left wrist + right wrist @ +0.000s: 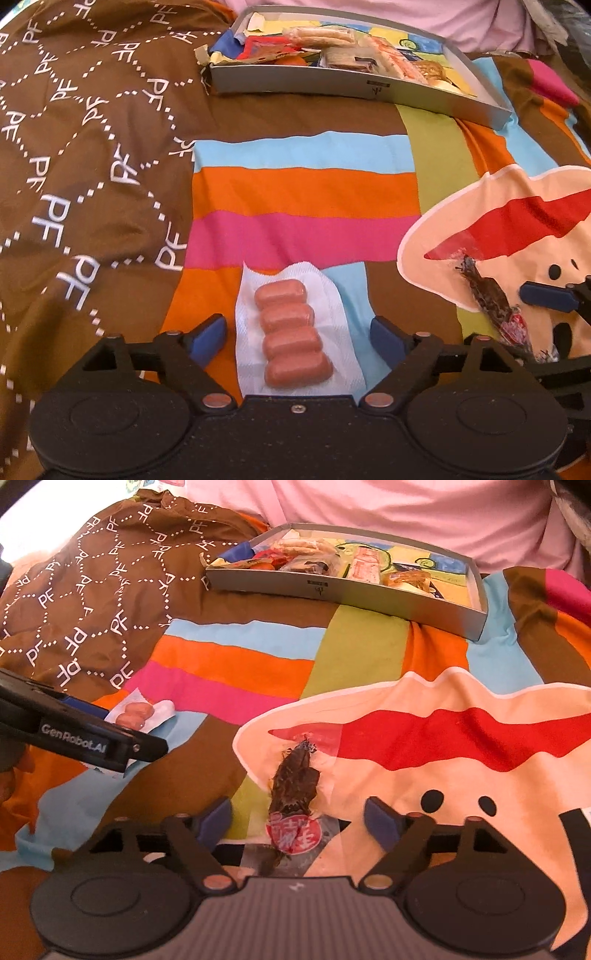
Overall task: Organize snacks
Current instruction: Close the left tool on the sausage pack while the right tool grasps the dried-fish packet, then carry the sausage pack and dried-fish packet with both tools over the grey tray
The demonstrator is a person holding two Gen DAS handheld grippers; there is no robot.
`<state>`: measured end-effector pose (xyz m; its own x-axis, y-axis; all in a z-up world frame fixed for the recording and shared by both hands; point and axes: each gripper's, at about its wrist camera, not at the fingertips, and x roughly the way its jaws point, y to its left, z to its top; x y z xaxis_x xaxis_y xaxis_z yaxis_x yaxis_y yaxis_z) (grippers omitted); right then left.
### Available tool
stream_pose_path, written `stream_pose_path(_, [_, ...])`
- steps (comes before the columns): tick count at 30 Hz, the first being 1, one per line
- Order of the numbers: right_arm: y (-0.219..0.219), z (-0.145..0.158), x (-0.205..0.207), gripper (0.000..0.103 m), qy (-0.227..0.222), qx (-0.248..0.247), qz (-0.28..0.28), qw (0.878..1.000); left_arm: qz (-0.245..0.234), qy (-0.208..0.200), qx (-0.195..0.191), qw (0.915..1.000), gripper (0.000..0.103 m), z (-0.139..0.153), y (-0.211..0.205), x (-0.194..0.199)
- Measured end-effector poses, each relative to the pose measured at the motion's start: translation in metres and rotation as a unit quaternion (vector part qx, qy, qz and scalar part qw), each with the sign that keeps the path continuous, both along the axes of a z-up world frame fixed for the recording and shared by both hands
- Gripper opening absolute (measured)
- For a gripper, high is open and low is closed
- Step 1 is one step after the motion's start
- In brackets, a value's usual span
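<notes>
Snacks still out: the sausage pack (pixel 293 334) lies flat on the blanket (pixel 303 199) between the left gripper's (pixel 298 332) wide-apart fingers, and the right gripper (pixel 297 818), also spread, straddles a dark, maybe meaty, packet (pixel 293 786). Both look lined up for the tray (pixel 354 86) beyond.

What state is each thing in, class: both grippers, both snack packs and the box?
Left gripper: jaws open, either side of the sausage pack.
Right gripper: jaws open, either side of the dark pack.
Sausage pack: sealed, flat on the cloth.
Dark pack: sealed, flat on the cloth.
Box: open, partly filled.
</notes>
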<state>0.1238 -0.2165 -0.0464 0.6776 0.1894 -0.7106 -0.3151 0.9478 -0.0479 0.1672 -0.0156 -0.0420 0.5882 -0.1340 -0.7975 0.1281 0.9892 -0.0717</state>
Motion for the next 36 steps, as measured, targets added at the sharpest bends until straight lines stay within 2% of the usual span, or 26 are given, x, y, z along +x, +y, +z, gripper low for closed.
stream_pose_path(4, [0.001, -0.003, 0.001, 0.091, -0.004, 0.006, -0.001, 1.0, 0.002, -0.004, 0.008, 1.0, 0.094, -0.004, -0.002, 0.006])
stream_pose_path(8, [0.0, -0.007, 0.005, 0.092, -0.004, 0.023, -0.004, 1.0, 0.009, -0.009, 0.012, 0.9999, 0.094, -0.006, -0.002, 0.007])
stream_pose_path(10, [-0.001, -0.006, 0.006, 0.089, -0.002, 0.031, -0.004, 1.0, 0.012, -0.013, 0.014, 0.9997, 0.092, -0.006, -0.003, 0.006])
stream_pose_path(12, [-0.001, -0.006, 0.005, 0.079, -0.003, 0.037, -0.003, 0.999, 0.013, -0.016, 0.017, 0.9996, 0.088, -0.005, -0.003, 0.004])
stream_pose_path(17, [0.0, -0.005, 0.004, 0.066, 0.001, 0.044, -0.005, 0.999, 0.013, -0.017, 0.003, 0.9998, 0.071, -0.003, -0.001, 0.0])
stream_pose_path(20, [-0.001, -0.003, 0.003, 0.054, 0.007, 0.053, -0.007, 0.999, 0.013, -0.018, -0.003, 0.9997, 0.065, -0.002, 0.0, -0.003])
stream_pose_path(24, [0.0, -0.002, 0.002, 0.051, 0.01, 0.057, -0.003, 0.998, 0.015, -0.018, -0.012, 0.9997, 0.064, 0.0, 0.002, -0.007])
stream_pose_path(30, [0.007, -0.001, -0.003, 0.051, 0.0, 0.039, 0.012, 0.999, 0.016, -0.019, -0.02, 0.9995, 0.063, 0.002, 0.001, -0.014])
stream_pose_path(36, [0.024, 0.0, -0.015, 0.051, -0.039, -0.029, 0.045, 0.998, 0.012, -0.026, -0.018, 0.9994, 0.062, 0.004, -0.003, -0.019])
